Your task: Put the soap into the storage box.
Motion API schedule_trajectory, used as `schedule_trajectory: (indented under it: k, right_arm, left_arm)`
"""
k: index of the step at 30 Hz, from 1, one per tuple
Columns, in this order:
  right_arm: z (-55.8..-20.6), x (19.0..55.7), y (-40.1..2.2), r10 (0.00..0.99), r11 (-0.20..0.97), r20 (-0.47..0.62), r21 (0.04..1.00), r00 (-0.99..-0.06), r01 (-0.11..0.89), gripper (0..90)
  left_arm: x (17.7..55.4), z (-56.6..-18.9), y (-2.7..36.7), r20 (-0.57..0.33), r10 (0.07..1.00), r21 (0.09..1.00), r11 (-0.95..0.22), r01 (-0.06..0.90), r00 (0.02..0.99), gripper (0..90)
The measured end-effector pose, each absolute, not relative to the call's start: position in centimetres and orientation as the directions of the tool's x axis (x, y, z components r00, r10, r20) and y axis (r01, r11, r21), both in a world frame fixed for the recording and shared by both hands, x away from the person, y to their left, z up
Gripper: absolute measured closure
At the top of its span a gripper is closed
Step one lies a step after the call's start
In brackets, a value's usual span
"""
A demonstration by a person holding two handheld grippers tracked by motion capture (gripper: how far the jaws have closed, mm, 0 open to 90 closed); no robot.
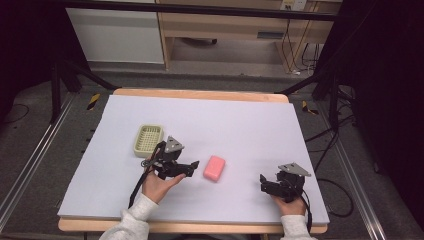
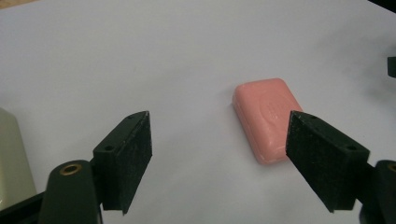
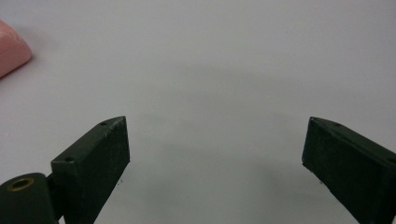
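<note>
A pink bar of soap [image 1: 214,167] lies flat on the white table sheet [image 1: 235,125], a little right of centre. My left gripper [image 1: 192,167] is just left of it, open, jaws pointing at the soap. In the left gripper view the soap [image 2: 264,119] lies ahead, partly behind the right jaw, with nothing between the jaws. My right gripper [image 1: 263,183] rests open near the front right edge, apart from the soap. A corner of the soap [image 3: 11,52] shows at the far left of the right gripper view. A pale green basket [image 1: 148,140] sits behind my left gripper.
The basket's pale edge [image 2: 14,158] shows at the left of the left gripper view. Bare white sheet spreads over the back and right of the table. Black stands and cables surround the table on the floor.
</note>
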State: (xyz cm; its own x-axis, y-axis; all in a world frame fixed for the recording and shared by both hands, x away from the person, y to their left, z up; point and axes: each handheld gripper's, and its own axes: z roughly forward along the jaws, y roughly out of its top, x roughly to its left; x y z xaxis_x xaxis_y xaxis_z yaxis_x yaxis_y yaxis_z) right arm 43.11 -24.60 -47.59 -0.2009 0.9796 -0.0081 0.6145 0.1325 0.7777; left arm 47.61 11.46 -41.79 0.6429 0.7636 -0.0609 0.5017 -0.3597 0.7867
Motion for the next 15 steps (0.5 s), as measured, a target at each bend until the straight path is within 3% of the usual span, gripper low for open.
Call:
schedule_trajectory:
  k: [15]
  right_arm:
    - [-47.5,43.0,-24.8,0.979,0.127,-0.001,0.78,-0.202,0.612,7.8]
  left_arm:
    - [48.1,-41.7,9.1,-0.046,0.744,0.775,-0.395,0.494,0.667,22.5]
